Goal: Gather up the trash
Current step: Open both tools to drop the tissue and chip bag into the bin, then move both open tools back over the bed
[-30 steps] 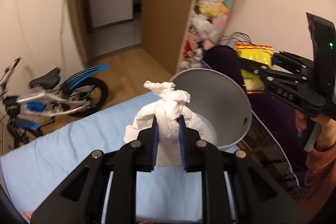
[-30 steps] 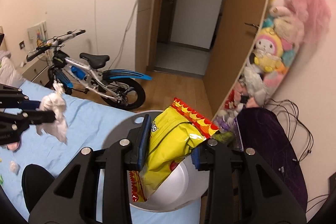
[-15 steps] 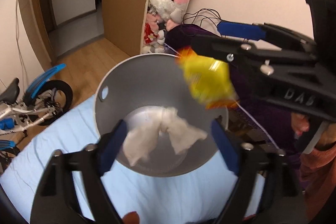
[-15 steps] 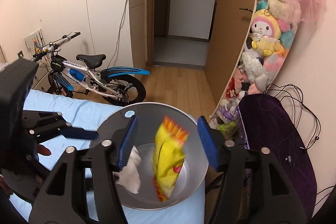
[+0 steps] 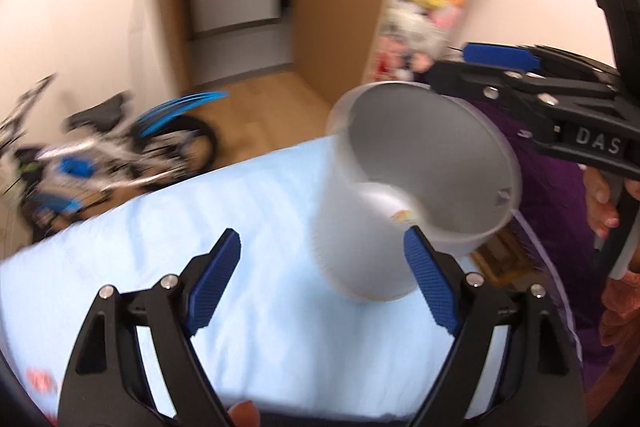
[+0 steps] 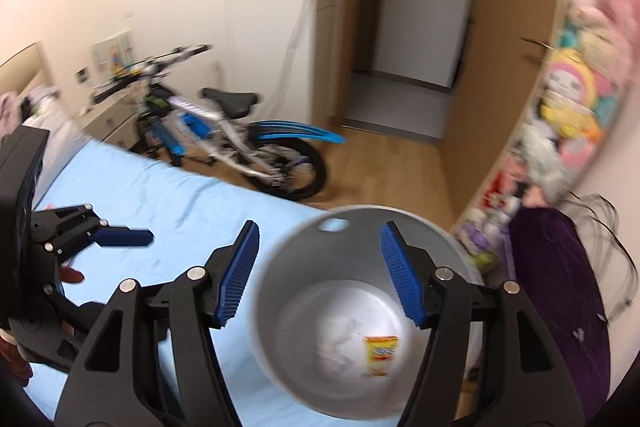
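Note:
A grey round bin (image 6: 280, 287) stands on the blue bed sheet (image 6: 160, 203). On its floor lie a yellow chip bag (image 6: 381, 349) and a blurred white tissue wad (image 6: 340, 339). My right gripper (image 6: 320, 229) hangs above the bin's mouth; its jaws are opening and hold nothing. In the left wrist view the bin (image 5: 420, 155) is tilted at the right, and only a corner of the chip bag (image 5: 402, 215) shows inside. My left gripper (image 5: 322, 239) is open and empty, beside the bin over the sheet. The right gripper (image 5: 452, 67) reaches over the far rim.
A blue and white bicycle (image 6: 224, 131) leans by the wall beyond the bed. Plush toys (image 6: 568, 107) hang at the right by a wooden door. A purple bag (image 6: 560, 287) with cables lies right of the bin. A hand (image 5: 600, 195) holds the right gripper.
Both grippers opened and let go: the tissue wad and the chip bag fell into the bin. The left gripper has since drawn back to the left, off the bin's mouth.

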Available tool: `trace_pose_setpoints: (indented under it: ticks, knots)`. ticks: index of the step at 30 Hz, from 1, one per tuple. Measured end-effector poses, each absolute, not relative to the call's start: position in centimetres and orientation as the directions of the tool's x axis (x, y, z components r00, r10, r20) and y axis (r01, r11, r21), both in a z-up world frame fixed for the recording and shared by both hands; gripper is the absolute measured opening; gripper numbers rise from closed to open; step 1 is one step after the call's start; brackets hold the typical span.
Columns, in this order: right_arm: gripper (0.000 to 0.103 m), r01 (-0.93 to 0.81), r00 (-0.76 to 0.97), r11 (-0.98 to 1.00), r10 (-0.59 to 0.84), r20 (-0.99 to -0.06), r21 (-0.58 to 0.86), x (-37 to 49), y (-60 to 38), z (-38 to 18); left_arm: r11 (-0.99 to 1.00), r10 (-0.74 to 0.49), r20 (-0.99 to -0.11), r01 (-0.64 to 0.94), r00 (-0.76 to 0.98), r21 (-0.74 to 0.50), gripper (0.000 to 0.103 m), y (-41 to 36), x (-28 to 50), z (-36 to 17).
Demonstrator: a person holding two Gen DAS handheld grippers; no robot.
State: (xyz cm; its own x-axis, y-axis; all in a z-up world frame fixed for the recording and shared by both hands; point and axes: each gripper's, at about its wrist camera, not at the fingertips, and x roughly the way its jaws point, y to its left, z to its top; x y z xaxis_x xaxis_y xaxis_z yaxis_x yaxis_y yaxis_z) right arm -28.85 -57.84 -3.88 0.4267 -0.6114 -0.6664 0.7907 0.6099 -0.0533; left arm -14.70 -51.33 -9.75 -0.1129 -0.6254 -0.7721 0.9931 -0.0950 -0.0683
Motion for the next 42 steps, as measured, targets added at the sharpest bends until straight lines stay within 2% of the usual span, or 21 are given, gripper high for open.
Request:
trace_pose_setpoints:
  ticks: [6, 10, 13, 20, 25, 31, 36, 42]
  knots:
    - [0.065, 0.624, 0.566, 0.781, -0.471, -0.677, -0.022, -20.5, -54.7, -5.3, 0.224, -0.619, -0.776, 0.974, 0.122, -0.025, 0.084, -44.0, -7.0, -10.1]
    - [0.066, 0.465, 0.636, 0.885, -0.322, -0.701, 0.016, -13.6, -51.5, -6.9, 0.431, -0.570, -0.773, 0.902, 0.277, 0.006, 0.084, -37.9, -2.1, -9.9]
    - [0.066, 0.305, 0.675, 0.952, -0.188, -0.714, 0.038, -7.9, -47.7, -8.1, 0.567, -0.514, -0.767, 0.823, 0.384, 0.032, 0.084, -33.1, 0.7, -9.5]
    - [0.066, 0.002, 0.736, 0.998, 0.044, -0.675, 0.068, 1.6, -38.4, -9.0, 0.818, -0.307, -0.739, 0.563, 0.600, 0.117, 0.084, -20.2, 6.0, -8.9]
    - [0.067, -0.172, 0.706, 0.982, 0.178, -0.685, 0.078, 5.8, -31.2, -10.2, 0.911, -0.133, -0.720, 0.371, 0.681, 0.183, 0.084, -12.1, 7.8, -9.0]
    - [0.070, -0.276, 0.658, 0.957, 0.258, -0.707, 0.092, 8.2, -24.2, -12.3, 0.962, 0.027, -0.714, 0.176, 0.700, 0.209, 0.084, -4.2, 8.3, -10.1]
    - [0.070, -0.295, 0.632, 0.950, 0.273, -0.725, 0.100, 8.2, -20.7, -14.0, 0.983, 0.053, -0.757, 0.097, 0.651, 0.153, 0.084, 0.0, 7.9, -11.7]
    - [0.073, -0.289, 0.629, 0.953, 0.260, -0.733, 0.090, 7.8, -19.1, -14.8, 0.988, 0.078, -0.721, 0.043, 0.689, 0.149, 0.084, 2.5, 6.7, -12.0]
